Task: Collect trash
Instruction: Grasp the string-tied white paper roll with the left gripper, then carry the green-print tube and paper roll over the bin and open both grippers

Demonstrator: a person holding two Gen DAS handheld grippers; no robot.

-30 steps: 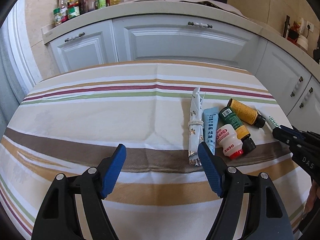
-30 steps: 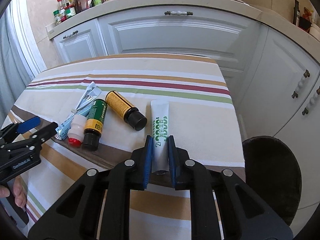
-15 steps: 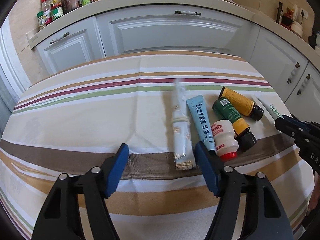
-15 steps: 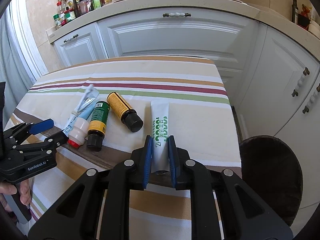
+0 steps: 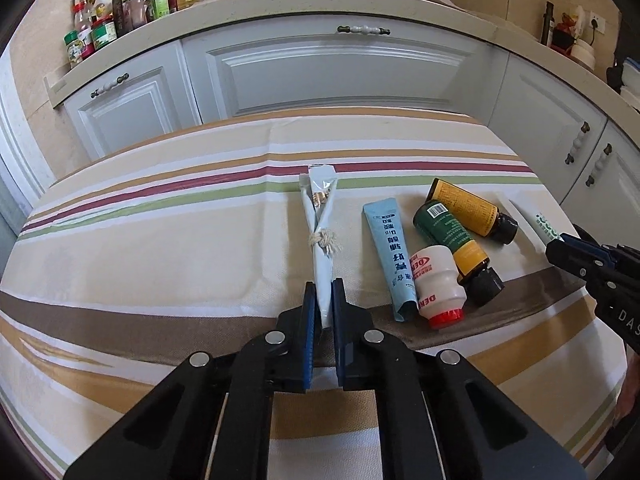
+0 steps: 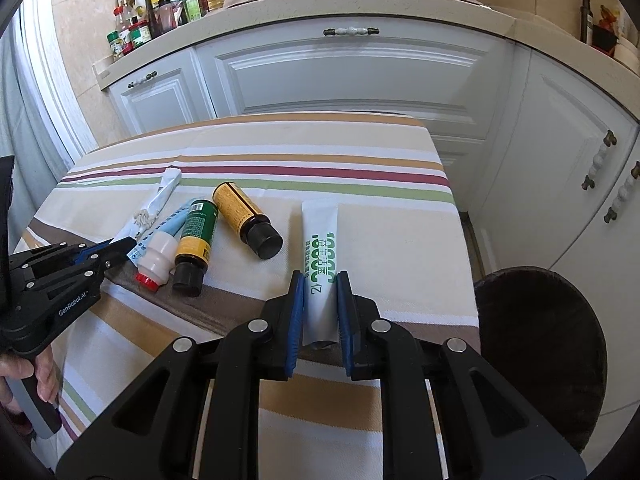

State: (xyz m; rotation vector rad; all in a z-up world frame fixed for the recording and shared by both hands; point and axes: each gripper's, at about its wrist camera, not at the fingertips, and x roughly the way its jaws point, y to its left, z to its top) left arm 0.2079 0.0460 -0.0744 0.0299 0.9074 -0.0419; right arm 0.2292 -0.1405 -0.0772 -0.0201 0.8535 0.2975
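My left gripper (image 5: 325, 300) is shut on the near end of a long pale wrapper tied with string (image 5: 320, 236), which lies on the striped tablecloth (image 5: 160, 240). My right gripper (image 6: 320, 300) is shut on a white tube with green print (image 6: 320, 248), also lying on the cloth. Between them lie a light blue tube (image 5: 390, 256), a small white bottle with a red cap (image 5: 436, 284), a green-and-yellow bottle (image 5: 452, 240) and a yellow bottle with a black cap (image 5: 468, 208).
White kitchen cabinets (image 5: 340, 68) stand behind the table, with jars and bottles on the counter (image 5: 116, 12). A dark round bin (image 6: 540, 344) sits on the floor off the table's right edge.
My left gripper moved right and forward and closed on the tied wrapper; it was open before. My right gripper stayed shut on the white tube.
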